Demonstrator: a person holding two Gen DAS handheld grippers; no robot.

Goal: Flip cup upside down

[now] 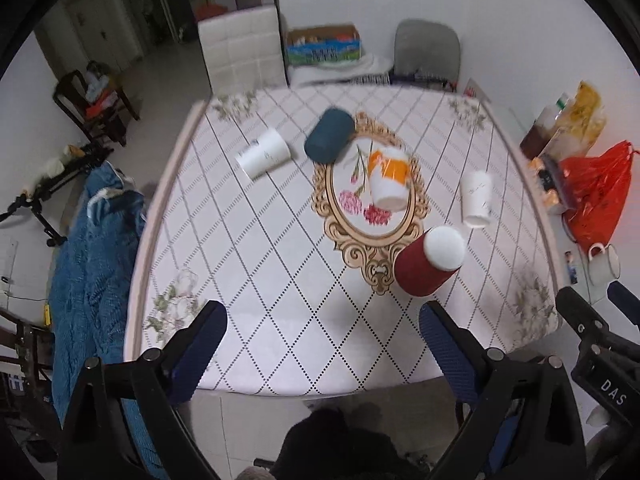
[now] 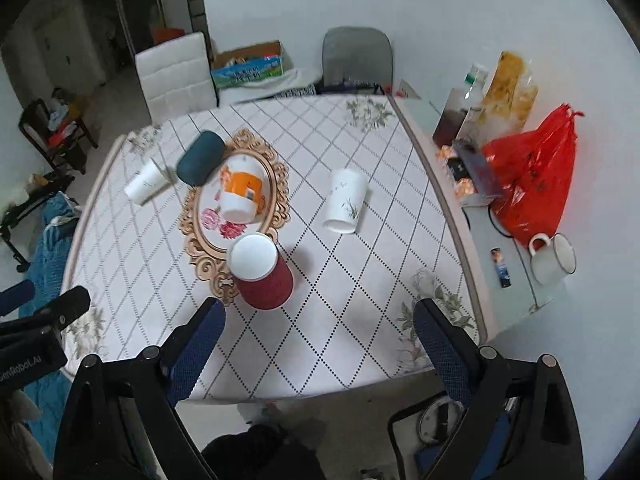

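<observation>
A red cup (image 1: 426, 264) stands upside down near the table's front, white base up; it also shows in the right wrist view (image 2: 260, 270). An orange-and-white cup (image 1: 387, 178) (image 2: 239, 194), a dark teal cup (image 1: 330, 140) (image 2: 201, 157) and two white cups (image 1: 264, 152) (image 1: 476, 198) lie on their sides; the white ones also show in the right wrist view (image 2: 146, 182) (image 2: 346, 200). My left gripper (image 1: 322, 324) is open and empty above the table's front edge. My right gripper (image 2: 318, 324) is open and empty, just in front of the red cup.
The table (image 1: 280, 280) has a diamond-pattern cloth with a gold oval motif. A red plastic bag (image 2: 532, 176), bottles (image 2: 456, 116) and a white mug (image 2: 554, 258) sit on a side surface at right. Chairs (image 1: 240, 48) stand behind; a blue blanket (image 1: 96, 248) hangs at left.
</observation>
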